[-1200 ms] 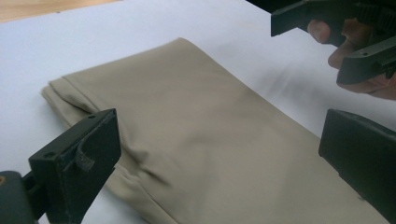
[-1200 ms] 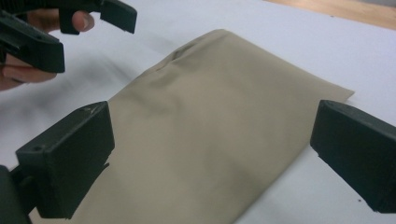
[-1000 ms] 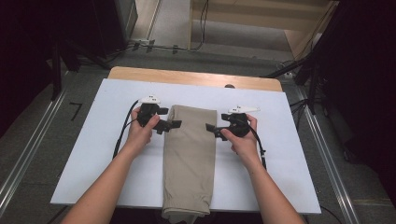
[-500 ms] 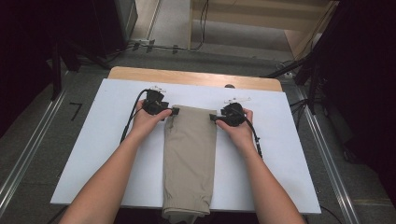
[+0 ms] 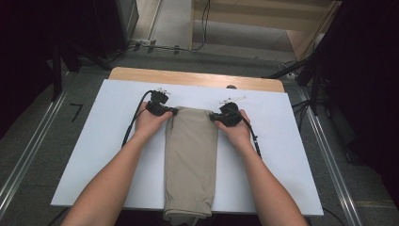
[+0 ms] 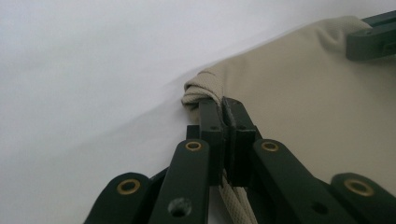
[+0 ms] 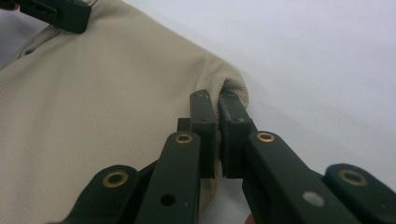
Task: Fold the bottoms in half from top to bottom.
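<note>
Now I have a folded pair of beige trousers (image 5: pixel 190 160) lying lengthwise down the middle of the white counter (image 5: pixel 291 155), its far end toward the counter's far edge and its near end hanging a little over the near edge.

My left hand-held gripper (image 5: pixel 172 111) sits at the far left corner of the trousers. Its jaws have just been closing, and in the left gripper view they are pinched tight on the bunched cloth of that corner (image 6: pixel 201 88), with a pale cord (image 6: pixel 236 203) running down below the jaws.

My right hand-held gripper (image 5: pixel 212 116) sits at the far right corner of the trousers. Its jaws have just been closing too, and in the right gripper view they pinch the rolled edge of cloth (image 7: pixel 231 84) at that corner, with only a thin slit left between them.

Both my hands (image 5: pixel 148 123) rest low on the counter on either side of the trousers, forearms coming in from the near edge. Each gripper's black cable trails back along the counter beside my wrist. The cloth between the two grippers lies flat on the counter.
</note>
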A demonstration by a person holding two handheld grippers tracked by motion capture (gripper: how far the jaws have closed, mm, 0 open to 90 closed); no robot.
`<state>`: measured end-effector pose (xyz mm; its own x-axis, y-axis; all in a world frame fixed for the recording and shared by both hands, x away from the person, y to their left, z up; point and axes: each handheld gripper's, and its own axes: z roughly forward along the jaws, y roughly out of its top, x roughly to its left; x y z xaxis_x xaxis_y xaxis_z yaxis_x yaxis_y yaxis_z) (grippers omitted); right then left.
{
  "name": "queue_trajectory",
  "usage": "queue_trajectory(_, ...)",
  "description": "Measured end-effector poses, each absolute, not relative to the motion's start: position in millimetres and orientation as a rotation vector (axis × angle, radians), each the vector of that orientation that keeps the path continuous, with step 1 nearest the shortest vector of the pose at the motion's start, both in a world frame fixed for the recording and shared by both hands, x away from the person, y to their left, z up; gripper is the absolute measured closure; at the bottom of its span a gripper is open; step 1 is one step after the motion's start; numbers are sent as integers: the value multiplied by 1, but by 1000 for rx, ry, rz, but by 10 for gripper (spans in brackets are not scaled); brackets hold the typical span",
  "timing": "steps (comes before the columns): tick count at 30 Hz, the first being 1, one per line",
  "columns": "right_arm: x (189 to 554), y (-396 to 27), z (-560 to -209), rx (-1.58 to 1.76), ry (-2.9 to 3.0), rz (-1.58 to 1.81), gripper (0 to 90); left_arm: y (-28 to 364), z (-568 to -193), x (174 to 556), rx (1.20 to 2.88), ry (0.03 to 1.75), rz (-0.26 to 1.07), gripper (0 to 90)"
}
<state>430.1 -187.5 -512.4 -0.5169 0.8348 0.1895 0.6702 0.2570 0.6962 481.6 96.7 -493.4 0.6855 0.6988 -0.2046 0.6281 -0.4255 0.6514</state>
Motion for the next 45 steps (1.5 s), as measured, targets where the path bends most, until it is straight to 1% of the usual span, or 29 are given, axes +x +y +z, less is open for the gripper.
queue_trajectory(4, 435, -189, -498, 1377, 2270, 1140, 852, 99, -478, 489, 2107, 1013, 149, 894)
queue_trajectory(10, 450, -194, -467, 1342, 2200, 1147, 852, 101, -449, 509, 2028, 995, 190, 894)
queue_trajectory(14, 464, -199, -446, 1324, 2155, 1147, 852, 96, -428, 521, 2017, 956, 243, 894)
queue_trajectory(18, 477, -205, -429, 1357, 2086, 1223, 844, 94, -411, 536, 1980, 963, 276, 887)
queue_trajectory(19, 480, -205, -426, 1350, 2065, 1225, 811, 94, -409, 540, 1958, 970, 281, 858)
queue_trajectory(20, 483, -205, -424, 1347, 2043, 1225, 696, 95, -409, 542, 1934, 990, 318, 736)
queue_trajectory(21, 486, -204, -422, 1345, 2018, 1209, 533, 96, -409, 543, 1923, 1019, 359, 547)
queue_trajectory(22, 488, -205, -421, 1344, 2006, 1189, 436, 98, -410, 545, 1928, 1059, 352, 396)
queue_trajectory(24, 489, -207, -421, 1407, 1983, 1154, 347, 103, -416, 545, 1918, 1073, 257, 213)
queue_trajectory(25, 488, -210, -422, 1425, 1998, 1143, 290, 106, -419, 542, 1911, 1062, 241, 172)
queue_trajectory(26, 487, -213, -423, 1457, 2013, 1165, 241, 109, -422, 538, 1908, 1038, 231, 169)
queue_trajectory(27, 484, -216, -425, 1483, 2025, 1196, 212, 112, -425, 534, 1904, 1022, 217, 158)
queue_trajectory(28, 481, -220, -427, 1489, 2041, 1228, 195, 115, -428, 529, 1896, 1002, 191, 137)
queue_trajectory(31, 467, -224, -435, 1468, 2070, 1281, 153, 125, -434, 513, 1874, 942, 143, 133)
queue_trajectory(33, 456, -224, -439, 1459, 2088, 1296, 148, 129, -437, 501, 1872, 915, 107, 133)
queue_trajectory(40, 410, -212, -446, 1353, 2136, 1367, 118, 135, -442, 450, 1892, 789, 71, 132)
queue_trajectory(42, 395, -208, -448, 1324, 2148, 1392, 83, 137, -444, 434, 1887, 759, 56, 121)
queue_trajectory(44, 380, -204, -449, 1293, 2169, 1407, 71, 137, -447, 420, 1885, 718, 28, 116)
queue_trajectory(45, 372, -202, -450, 1275, 2179, 1403, 44, 137, -448, 413, 1885, 703, 18, 96)
